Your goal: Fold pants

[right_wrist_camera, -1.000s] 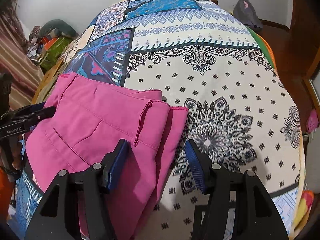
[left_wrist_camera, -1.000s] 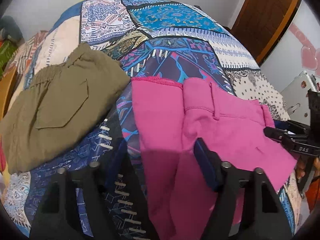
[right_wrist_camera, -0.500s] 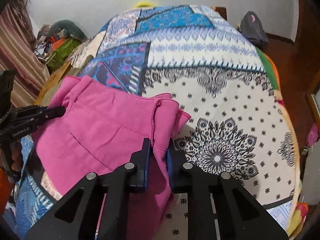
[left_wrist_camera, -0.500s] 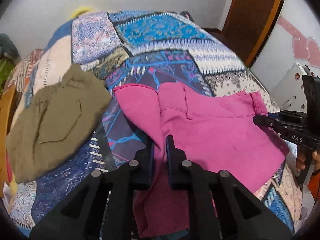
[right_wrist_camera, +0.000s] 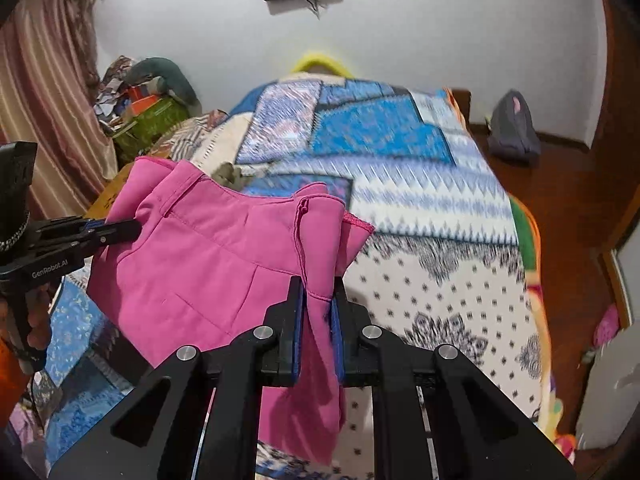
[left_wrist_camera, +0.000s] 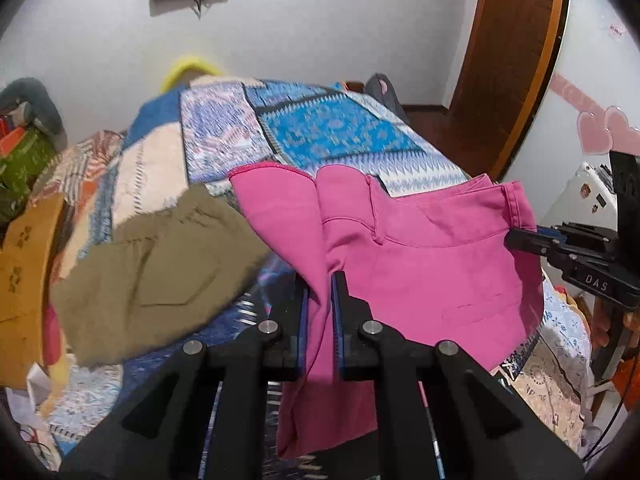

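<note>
There are two grippers and two pairs of pants. The left gripper (left_wrist_camera: 320,292) is squeezing its two fingers together on the pink pants (left_wrist_camera: 420,256), with pink cloth pinched between the blue pads. The right gripper (right_wrist_camera: 318,300) is pinching the same pink pants too, at the other end of the top edge.

The pink pants are hanging up in the air between the two grippers, above the patchwork bedspread (left_wrist_camera: 332,136). The top band is stretching across from one gripper to the other, a bit saggy in the middle. The rest of the cloth is drooping down below the fingers. A belt loop and a thin pocket line are showing on the pink cloth.

The second pair, the green pants (left_wrist_camera: 152,268), is lying flat on the bedspread, off to the left of the left gripper.

The left camera is showing those green pants well, plus a brown door (left_wrist_camera: 516,60) far ahead to the right. The right camera is catching only a tiny bit of green behind the pink cloth. It is showing a striped curtain (right_wrist_camera: 52,92) far to the left and a grey bag (right_wrist_camera: 512,128) on the floor to the right.
</note>
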Action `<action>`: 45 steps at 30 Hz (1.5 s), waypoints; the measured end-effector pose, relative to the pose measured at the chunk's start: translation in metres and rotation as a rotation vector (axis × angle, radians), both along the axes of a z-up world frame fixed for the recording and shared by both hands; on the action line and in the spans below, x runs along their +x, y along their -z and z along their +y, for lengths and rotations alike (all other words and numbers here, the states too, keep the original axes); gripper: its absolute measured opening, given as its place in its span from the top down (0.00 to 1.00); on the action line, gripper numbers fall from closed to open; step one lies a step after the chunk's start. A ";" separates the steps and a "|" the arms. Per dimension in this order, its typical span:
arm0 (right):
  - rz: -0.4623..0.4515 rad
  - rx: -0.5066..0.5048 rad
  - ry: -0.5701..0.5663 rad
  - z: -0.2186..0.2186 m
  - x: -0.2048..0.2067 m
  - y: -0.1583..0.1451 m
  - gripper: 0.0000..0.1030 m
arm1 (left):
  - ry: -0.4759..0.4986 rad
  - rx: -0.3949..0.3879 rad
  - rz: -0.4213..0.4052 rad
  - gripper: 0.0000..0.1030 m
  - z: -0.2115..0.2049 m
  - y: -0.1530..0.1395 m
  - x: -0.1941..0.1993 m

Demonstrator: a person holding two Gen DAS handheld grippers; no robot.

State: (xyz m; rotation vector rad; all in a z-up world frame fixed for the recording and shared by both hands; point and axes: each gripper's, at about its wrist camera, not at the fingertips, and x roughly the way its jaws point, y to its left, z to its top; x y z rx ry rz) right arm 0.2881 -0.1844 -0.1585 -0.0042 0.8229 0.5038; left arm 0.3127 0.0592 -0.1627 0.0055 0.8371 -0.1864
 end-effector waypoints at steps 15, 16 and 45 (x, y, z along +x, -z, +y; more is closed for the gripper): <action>-0.062 0.020 -0.104 0.099 0.030 -0.019 0.89 | -0.133 0.029 -0.064 0.90 0.097 -0.012 -0.009; -0.066 0.018 -0.111 0.107 0.033 -0.019 0.90 | -0.143 0.031 -0.060 0.90 0.106 -0.009 -0.008; 0.022 -0.206 -0.211 0.283 0.118 0.071 0.82 | -0.320 0.151 0.197 0.81 0.268 0.112 0.064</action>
